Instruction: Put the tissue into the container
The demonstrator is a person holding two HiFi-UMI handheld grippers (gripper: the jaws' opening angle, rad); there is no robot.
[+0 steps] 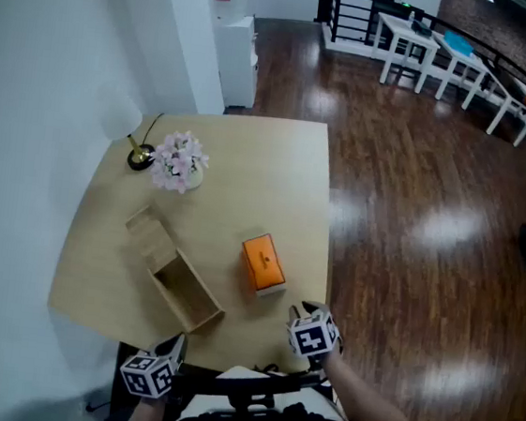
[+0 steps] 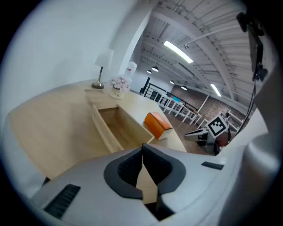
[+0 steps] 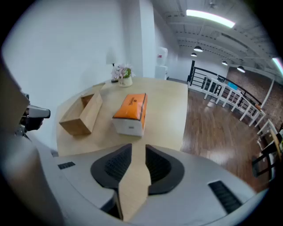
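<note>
One tissue box (image 1: pixel 264 263) (probably light, stiff card, slick) mid-frame: pinch across long sides; left tool (image 2: pixel 142 148) pressed together, right tool (image 3: pixel 139 146) slightly spread.

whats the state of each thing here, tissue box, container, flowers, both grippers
tissue box: lying flat, outside the container, not held
container: open on top, empty, flap folded out
flowers: upright
left gripper: jaws together at the tips, empty
right gripper: jaws a little apart, empty
</note>
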